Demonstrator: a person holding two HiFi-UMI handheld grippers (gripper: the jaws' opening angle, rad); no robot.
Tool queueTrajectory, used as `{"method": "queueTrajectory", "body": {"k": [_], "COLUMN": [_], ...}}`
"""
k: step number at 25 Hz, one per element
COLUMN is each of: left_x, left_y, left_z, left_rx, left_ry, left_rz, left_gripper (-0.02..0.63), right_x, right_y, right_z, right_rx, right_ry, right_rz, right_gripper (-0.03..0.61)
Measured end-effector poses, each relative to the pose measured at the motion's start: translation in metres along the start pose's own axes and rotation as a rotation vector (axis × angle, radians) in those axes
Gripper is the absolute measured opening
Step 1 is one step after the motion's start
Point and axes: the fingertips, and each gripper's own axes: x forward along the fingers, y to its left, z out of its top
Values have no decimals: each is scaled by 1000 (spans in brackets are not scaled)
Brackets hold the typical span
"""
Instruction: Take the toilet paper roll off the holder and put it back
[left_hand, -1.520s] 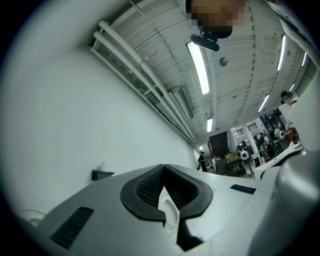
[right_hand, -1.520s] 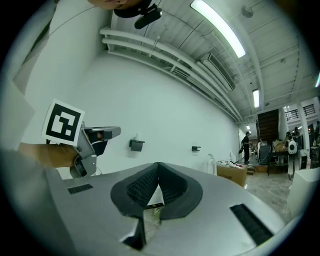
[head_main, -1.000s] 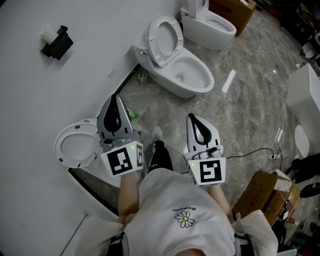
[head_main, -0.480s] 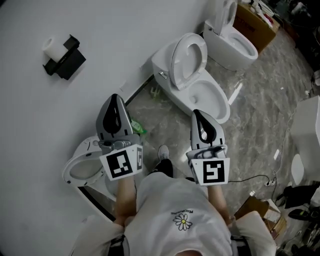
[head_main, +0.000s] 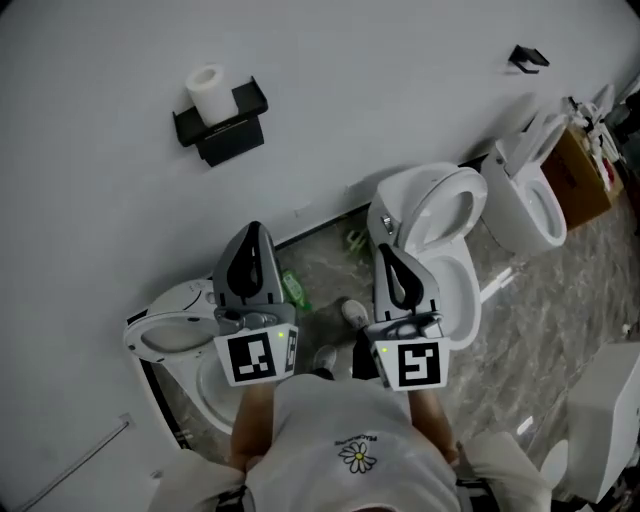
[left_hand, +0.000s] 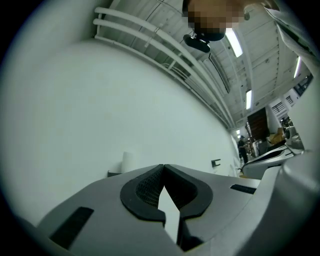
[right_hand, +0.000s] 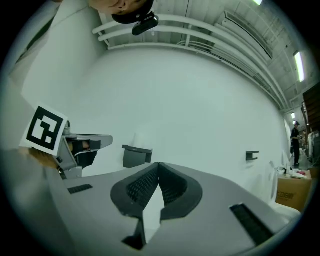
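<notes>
- Head view: the white toilet paper roll (head_main: 207, 92) stands on the black wall-mounted holder (head_main: 228, 128), far and left of both tools and well apart from them. The left tool (head_main: 255, 230) and right tool (head_main: 386, 252) point toward the white wall (head_main: 400, 80).
- Left gripper view: the left tool (left_hand: 163, 166) has its jaws pressed together with nothing between them. The roll (left_hand: 128, 161) shows just above them.
- Right gripper view: the right tool (right_hand: 158, 164) is likewise closed and empty. The holder (right_hand: 136, 155) lies ahead, slightly left.
- This looks like the approach step. Next, one tool must open wide, reach the roll, close gently on it and lift it clear.
</notes>
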Motion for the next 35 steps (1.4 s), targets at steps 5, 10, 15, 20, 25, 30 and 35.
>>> {"method": "queueTrajectory", "body": {"k": [5,10,15,20,25,30,35], "left_x": [5,23,35,51,59,64,64], "left_y": [24,38,40,36,39,43,44], "left_z": [-4,2,-2,-5,-5,-12,-25], "left_rx": [-2,16,39,68,71,56,75], "left_ry": [28,16,42,53,56,63,90], "left_rz": [169,308,390,421,460,489,494], "left_gripper": [18,18,18,18,18,18,18], "right_x": [56,101,130,147,159,167,171], "right_y": [-4,-8,-17,-24,-30,-33,-36], "right_z": [13,25,18,17,15,11,3], "right_rx": [4,-3,14,30,12,28,33], "right_ry": [-74,-129,-120,-132,-116,-115,-83], "right_rz": [129,255,326,362,386,394,392], "right_gripper": [9,9,9,9,11,9,9]}}
